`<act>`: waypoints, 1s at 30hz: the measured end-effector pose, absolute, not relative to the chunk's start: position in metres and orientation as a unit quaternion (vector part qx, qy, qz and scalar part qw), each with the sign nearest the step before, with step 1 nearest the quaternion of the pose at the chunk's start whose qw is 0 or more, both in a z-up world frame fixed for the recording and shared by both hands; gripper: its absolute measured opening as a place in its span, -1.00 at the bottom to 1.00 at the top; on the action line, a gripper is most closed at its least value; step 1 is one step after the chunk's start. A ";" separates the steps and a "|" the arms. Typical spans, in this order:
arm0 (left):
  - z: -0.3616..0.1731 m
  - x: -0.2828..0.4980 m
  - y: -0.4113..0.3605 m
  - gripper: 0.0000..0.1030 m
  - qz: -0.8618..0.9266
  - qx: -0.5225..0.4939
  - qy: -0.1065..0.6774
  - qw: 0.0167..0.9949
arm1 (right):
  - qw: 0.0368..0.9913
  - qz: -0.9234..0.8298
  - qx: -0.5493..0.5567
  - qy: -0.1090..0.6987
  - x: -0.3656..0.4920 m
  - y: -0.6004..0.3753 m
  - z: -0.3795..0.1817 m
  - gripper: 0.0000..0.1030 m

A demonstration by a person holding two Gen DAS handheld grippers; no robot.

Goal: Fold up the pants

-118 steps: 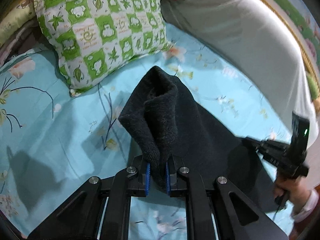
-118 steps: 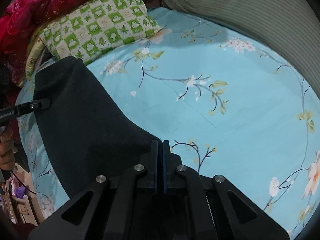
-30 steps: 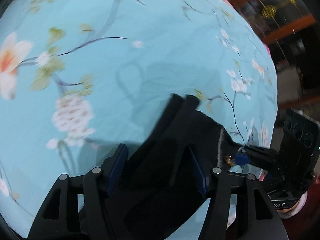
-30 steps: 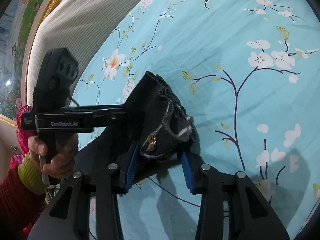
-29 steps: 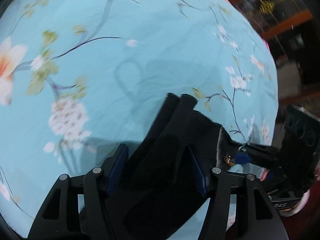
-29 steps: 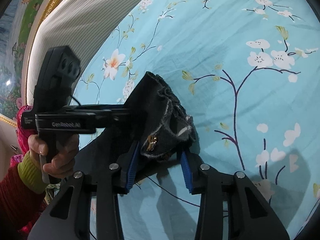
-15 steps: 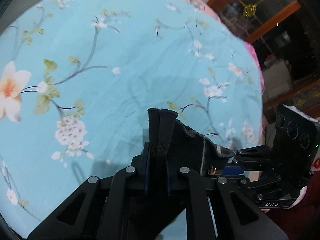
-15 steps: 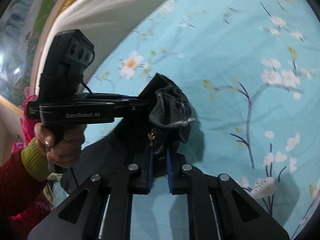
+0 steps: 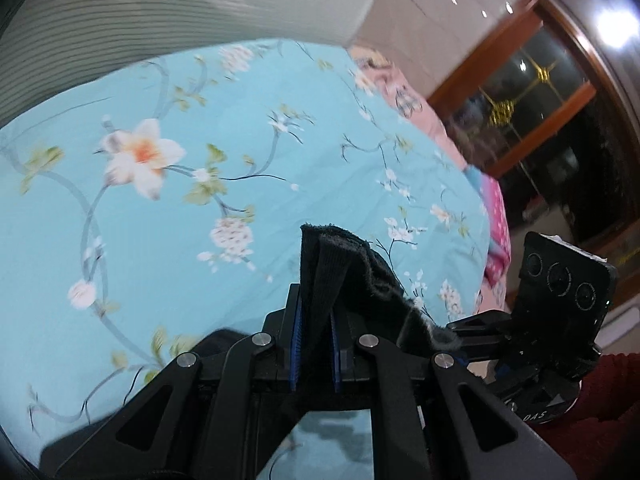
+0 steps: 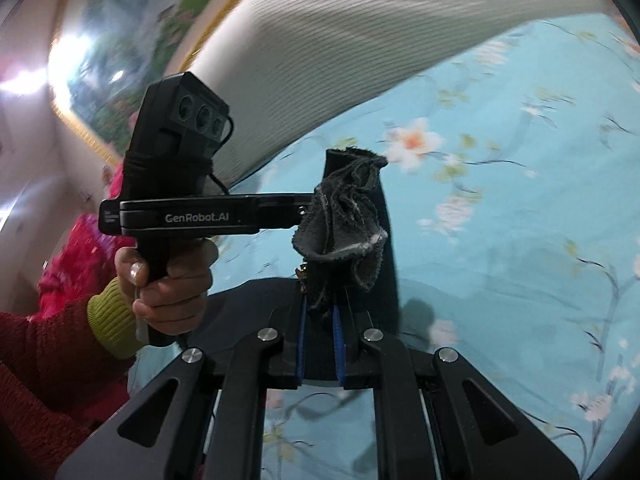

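Note:
The black pants (image 9: pixel 336 264) are lifted off the bed by their waistband. My left gripper (image 9: pixel 314 344) is shut on one bunched end of the band, which sticks up between the blue pads. My right gripper (image 10: pixel 320 344) is shut on the other end, where frayed grey lining and a small brass zipper pull (image 10: pixel 301 271) show. The pants (image 10: pixel 352 216) hang down below both grippers. In the right wrist view the left gripper (image 10: pixel 308 210) reaches in from the left, held by a hand. In the left wrist view the right gripper (image 9: pixel 452 330) sits close on the right.
A turquoise floral bedsheet (image 9: pixel 160 208) spreads below. A grey striped bolster (image 10: pixel 360 40) runs along the bed's far side, also in the left wrist view (image 9: pixel 160 12). A pink cover (image 9: pixel 496 216) and a dark wooden window frame (image 9: pixel 540 92) lie past the bed edge.
Both grippers closed on the waistband about half a second ago and have since risen, lifting the pants off the sheet. Both views now tilt up toward the bolster and room.

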State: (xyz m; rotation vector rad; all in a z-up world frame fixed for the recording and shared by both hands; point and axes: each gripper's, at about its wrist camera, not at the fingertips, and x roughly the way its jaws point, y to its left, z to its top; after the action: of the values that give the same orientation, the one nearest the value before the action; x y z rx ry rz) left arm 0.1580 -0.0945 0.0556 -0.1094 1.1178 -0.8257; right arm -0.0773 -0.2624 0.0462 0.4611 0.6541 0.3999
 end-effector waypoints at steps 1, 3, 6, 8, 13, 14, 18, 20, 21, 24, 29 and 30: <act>0.057 0.152 -0.084 -0.80 -0.374 -0.058 0.511 0.772 | 0.900 0.202 0.218 0.318 -0.076 -0.256 0.048 -0.76; 0.058 0.144 -0.065 -0.80 -0.364 -0.070 0.506 0.779 | 0.895 0.222 0.203 0.328 -0.068 -0.240 0.048 -0.76; 0.051 0.133 -0.035 -0.80 -0.345 -0.094 0.506 0.785 | 0.887 0.245 0.186 0.345 -0.061 -0.220 0.042 -0.76; 0.041 0.127 -0.015 -0.80 -0.328 -0.115 0.510 0.786 | 0.881 0.258 0.176 0.357 -0.057 -0.209 0.036 -0.76; 0.016 0.116 0.021 -0.80 -0.290 -0.148 0.521 0.789 | 0.863 0.281 0.155 0.390 -0.041 -0.184 0.017 -0.76; 0.012 0.115 0.025 -0.80 -0.285 -0.153 0.523 0.789 | 0.860 0.284 0.149 0.396 -0.039 -0.178 0.014 -0.76; -0.006 0.111 0.049 -0.80 -0.256 -0.181 0.529 0.789 | 0.850 0.297 0.127 0.417 -0.023 -0.157 0.002 -0.76; -0.014 0.109 0.057 -0.80 -0.245 -0.190 0.533 0.788 | 0.844 0.303 0.117 0.427 -0.016 -0.148 -0.003 -0.76; -0.019 0.109 0.061 -0.80 -0.236 -0.195 0.535 0.787 | 0.841 0.305 0.112 0.432 -0.013 -0.144 -0.006 -0.76; -0.034 0.106 0.072 -0.89 -0.214 -0.205 0.546 0.784 | 0.831 0.311 0.101 0.449 -0.004 -0.133 -0.017 -0.76; -0.056 0.096 0.089 -0.89 -0.181 -0.227 0.561 0.776 | 0.818 0.312 0.090 0.475 0.003 -0.122 -0.032 -0.76; -0.058 0.095 0.090 -0.89 -0.175 -0.230 0.563 0.774 | 0.815 0.313 0.086 0.479 0.005 -0.120 -0.036 -0.76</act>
State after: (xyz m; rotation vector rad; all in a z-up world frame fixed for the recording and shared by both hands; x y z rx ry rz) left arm 0.0947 0.0901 -0.0580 -0.4978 1.2193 -0.3799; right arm 0.0046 -0.1198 -0.0356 0.1839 1.0220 0.6674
